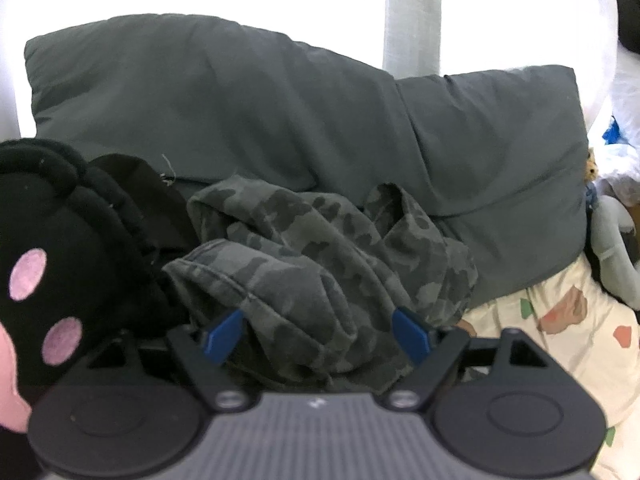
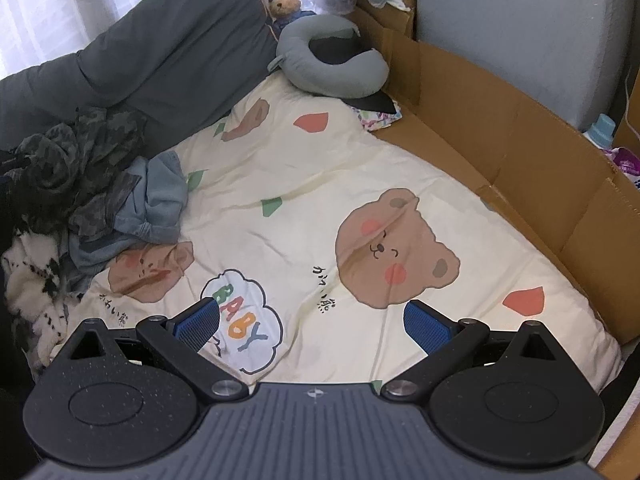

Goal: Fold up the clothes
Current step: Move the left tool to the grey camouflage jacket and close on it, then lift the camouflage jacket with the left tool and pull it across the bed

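"BABY" stands on the bear-print sheet's (image 2: 328, 184) cloud (image 2: 244, 320).

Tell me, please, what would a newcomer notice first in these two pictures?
Probably the big bear face printed on the cream blanket, near its middle. Next, the crumpled camouflage garment lying against the dark grey cushions, with the left tool open just before it.

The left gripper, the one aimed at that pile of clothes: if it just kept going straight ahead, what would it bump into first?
Most likely the camouflage garment. The left gripper has its jaws open with a crumpled fold of that fabric right between and ahead of them. The grey cushions lie farther behind. Exact depth is hard to judge.
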{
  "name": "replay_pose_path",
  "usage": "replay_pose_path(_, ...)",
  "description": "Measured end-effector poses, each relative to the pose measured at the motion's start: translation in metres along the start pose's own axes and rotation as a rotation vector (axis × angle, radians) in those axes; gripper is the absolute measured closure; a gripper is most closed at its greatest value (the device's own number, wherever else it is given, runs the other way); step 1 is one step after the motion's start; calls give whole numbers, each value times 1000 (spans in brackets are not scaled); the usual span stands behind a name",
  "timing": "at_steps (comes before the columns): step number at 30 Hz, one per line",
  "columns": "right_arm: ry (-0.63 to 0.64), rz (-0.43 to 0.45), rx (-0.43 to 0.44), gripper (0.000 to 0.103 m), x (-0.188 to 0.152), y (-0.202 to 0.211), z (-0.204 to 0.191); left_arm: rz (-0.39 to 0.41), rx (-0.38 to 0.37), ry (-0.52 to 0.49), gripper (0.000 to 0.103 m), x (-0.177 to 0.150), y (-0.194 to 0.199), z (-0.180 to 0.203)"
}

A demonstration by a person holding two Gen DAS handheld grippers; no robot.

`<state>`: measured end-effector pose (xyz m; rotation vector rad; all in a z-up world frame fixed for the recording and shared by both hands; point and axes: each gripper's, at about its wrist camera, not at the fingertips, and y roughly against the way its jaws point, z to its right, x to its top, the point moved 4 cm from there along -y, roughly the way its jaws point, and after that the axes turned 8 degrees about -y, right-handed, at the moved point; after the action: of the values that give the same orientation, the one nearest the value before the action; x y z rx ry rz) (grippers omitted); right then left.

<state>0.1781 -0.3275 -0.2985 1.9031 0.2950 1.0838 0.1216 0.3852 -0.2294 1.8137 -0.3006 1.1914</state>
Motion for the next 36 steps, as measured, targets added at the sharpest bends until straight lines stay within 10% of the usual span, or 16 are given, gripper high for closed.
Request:
replay_pose_path(3,-4,-6,5,2,-2,-4,1,13,8,11,33,-2,-8,0)
replay_pose_path(7,-34,-26,22,2,-7,-11,4,16,43,61,85,-8,-15,-1)
replay_pose_path(36,-48,-11,75,2,-13,-25,8,105,-538,-74,94,-21,99,157)
